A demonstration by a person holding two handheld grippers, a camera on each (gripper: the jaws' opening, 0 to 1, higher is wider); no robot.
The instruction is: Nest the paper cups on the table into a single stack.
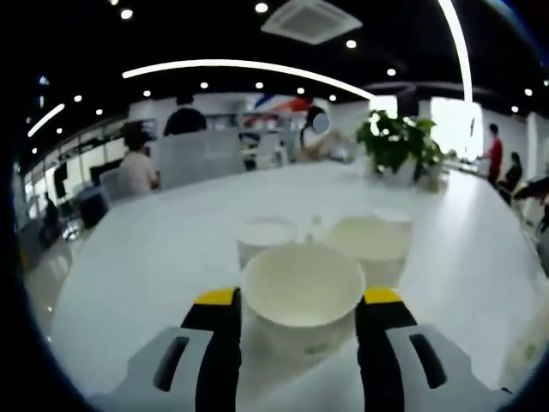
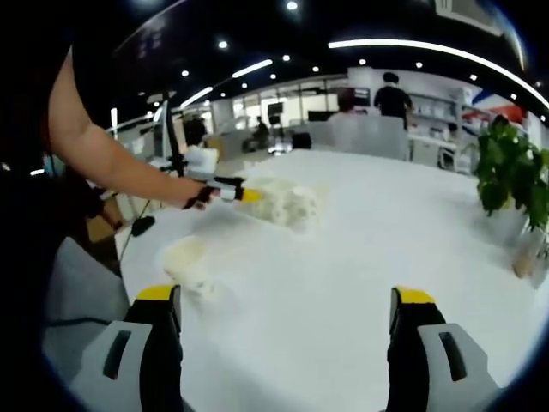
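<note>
A: What sits between the left gripper [image 1: 300, 330] fingers?

B: A white, round paper cup [image 1: 302, 292], upright, mouth up, fingers closed on its sides. Two more white paper cups [image 1: 371, 240] stand just beyond the fingertips on the white surface [image 1: 154, 257].

A: And the right gripper [image 2: 287, 330]?

B: Fingers wide, holding nothing; a lone blurred white cup [image 2: 189, 262] lies ahead, beyond its left finger.

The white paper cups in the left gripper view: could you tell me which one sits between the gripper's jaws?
The nearest, largest-looking white paper cup, open mouth up, flanked by the left gripper's yellow-tipped jaws. The other two cups stand behind it on the white table.
</note>
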